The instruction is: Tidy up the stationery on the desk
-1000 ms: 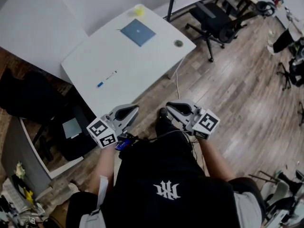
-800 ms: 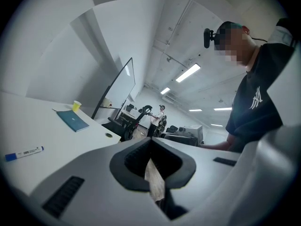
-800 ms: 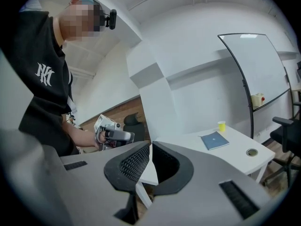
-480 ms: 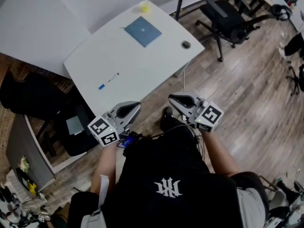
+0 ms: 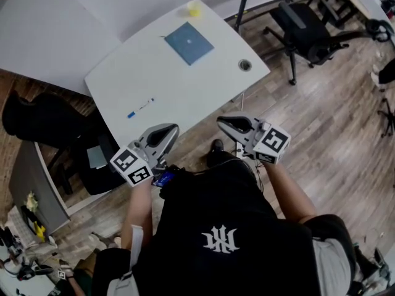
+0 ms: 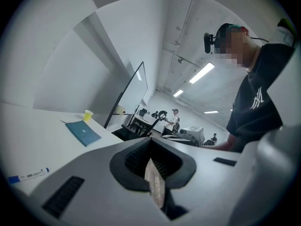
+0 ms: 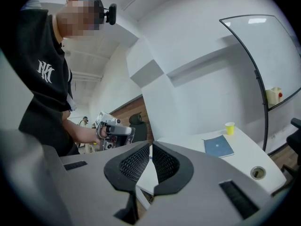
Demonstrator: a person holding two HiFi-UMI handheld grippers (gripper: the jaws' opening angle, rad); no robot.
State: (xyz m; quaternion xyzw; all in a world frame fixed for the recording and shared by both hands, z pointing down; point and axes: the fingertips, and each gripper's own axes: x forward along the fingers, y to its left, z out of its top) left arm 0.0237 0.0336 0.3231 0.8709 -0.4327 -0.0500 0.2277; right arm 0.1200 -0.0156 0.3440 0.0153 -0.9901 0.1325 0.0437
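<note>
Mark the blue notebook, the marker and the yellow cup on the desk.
blue notebook point(image 5: 189, 42), head view, centre of its cover.
marker point(image 5: 141, 106), head view, middle of its white barrel.
yellow cup point(image 5: 194, 9), head view, middle of the cup.

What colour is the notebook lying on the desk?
Blue. The notebook shows best in the head view.

pen point(image 5: 139, 106) left of notebook point(image 5: 189, 42), on desk point(image 5: 185, 88)

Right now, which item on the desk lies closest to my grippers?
The blue-capped marker: it lies alone by the near edge of the desk, while the blue notebook and yellow cup sit together at the far end.
</note>
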